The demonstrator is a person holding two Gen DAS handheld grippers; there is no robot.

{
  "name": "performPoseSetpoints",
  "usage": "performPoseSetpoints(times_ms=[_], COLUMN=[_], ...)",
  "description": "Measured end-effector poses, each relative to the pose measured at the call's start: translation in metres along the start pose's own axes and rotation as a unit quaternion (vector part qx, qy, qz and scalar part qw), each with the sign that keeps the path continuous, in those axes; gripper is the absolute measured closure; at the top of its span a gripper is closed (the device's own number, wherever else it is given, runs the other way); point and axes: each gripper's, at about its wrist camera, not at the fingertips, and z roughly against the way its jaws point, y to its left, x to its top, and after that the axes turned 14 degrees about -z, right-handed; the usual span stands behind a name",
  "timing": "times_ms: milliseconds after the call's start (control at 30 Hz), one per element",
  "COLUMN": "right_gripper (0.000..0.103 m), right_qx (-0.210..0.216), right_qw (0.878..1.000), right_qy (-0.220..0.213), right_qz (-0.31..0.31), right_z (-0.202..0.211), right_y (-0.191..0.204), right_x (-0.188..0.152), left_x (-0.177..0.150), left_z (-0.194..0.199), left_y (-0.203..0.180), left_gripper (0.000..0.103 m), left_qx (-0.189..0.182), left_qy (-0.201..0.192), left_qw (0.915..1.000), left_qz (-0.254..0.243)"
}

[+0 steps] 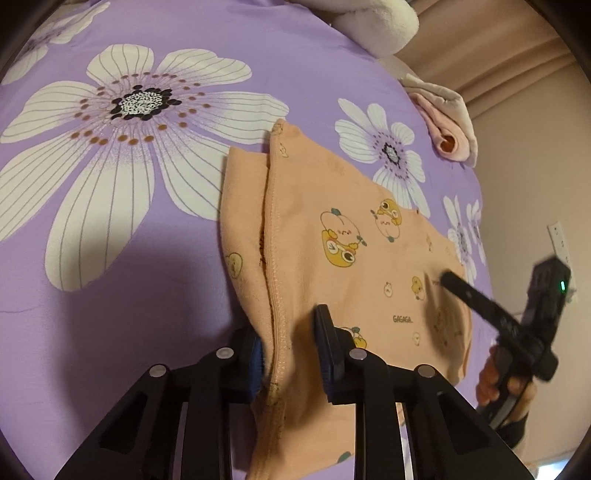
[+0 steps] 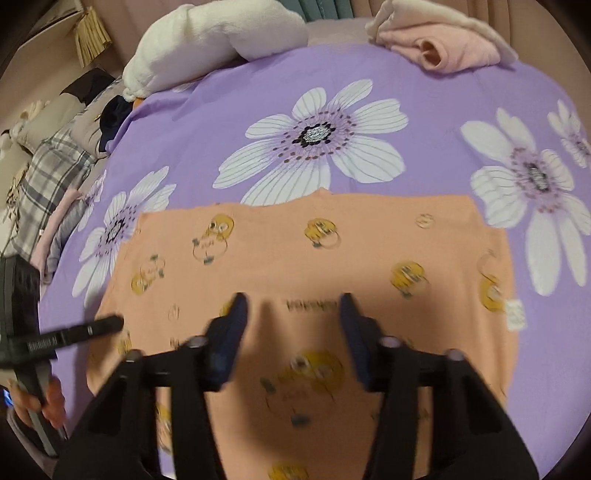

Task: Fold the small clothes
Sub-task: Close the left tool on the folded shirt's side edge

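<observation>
Left wrist view: your left gripper (image 1: pixel 291 354) straddles the stitched hem of the peach cotton garment with yellow cartoon-duck print (image 1: pixel 354 236). The left pad is against the cloth, but a gap shows at the right pad, so it isn't clamped yet. The garment lies flat on the purple bedsheet with big white flowers (image 1: pixel 110 221), toward its right edge, one panel already lapped over along the seam. Your right gripper (image 1: pixel 448 278) comes in from the right with its tip over the garment's right side; from here you can't tell how its jaws stand. A rolled pink fleece cloth (image 1: pixel 447 136) sits at the sheet's far right edge, and a white plush cushion (image 1: pixel 376 22) at the far edge. Both are well apart from the work.

Right wrist view: blurred. The right gripper's fingers hang apart over the garment's near half, with cloth below them and nothing pinched. The garment spreads wide across the near-middle of the sheet. The left gripper's tip is at the garment's left edge.

Advice, as judgement:
- Finish closing the left gripper on the hem only and catch both layers at the seam, not the sheet.
- Bring the right gripper to the matching edge, then pinch. Mid-panel grabs bunch the fabric.
- Lift both edges level and together so the fold line stays straight.
- Thin knit stretches, so pull gently.
</observation>
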Motion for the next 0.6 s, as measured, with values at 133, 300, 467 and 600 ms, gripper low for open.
performPoseSetpoints(times_ms=[133,300,467,600], right_gripper=[0.078,0.078,0.081,0.088], right_qx=[0.020,0.018,0.001,-0.007], right_qw=[0.999,0.999,0.998,0.998], right_qy=[0.026,0.037,0.041,0.043], right_qz=[-0.004,0.018,0.042,0.046], right_z=[-0.023,-0.046,-0.058,-0.048], right_y=[0.012,0.029,0.035,0.036], right_x=[0.007,0.009,0.016,0.016], left_x=[0.001,0.002,0.005,0.006], left_z=[0.000,0.010,0.015,0.021], left_y=[-0.002,0.004,-0.003,-0.008], left_gripper=[0.087,0.092,0.092,0.092], left_qx=[-0.006,-0.048,-0.047,-0.052], left_qy=[0.002,-0.016,-0.025,-0.035], left_qw=[1.0000,0.9984,0.9985,0.9979], left_qz=[-0.002,0.025,0.016,0.017])
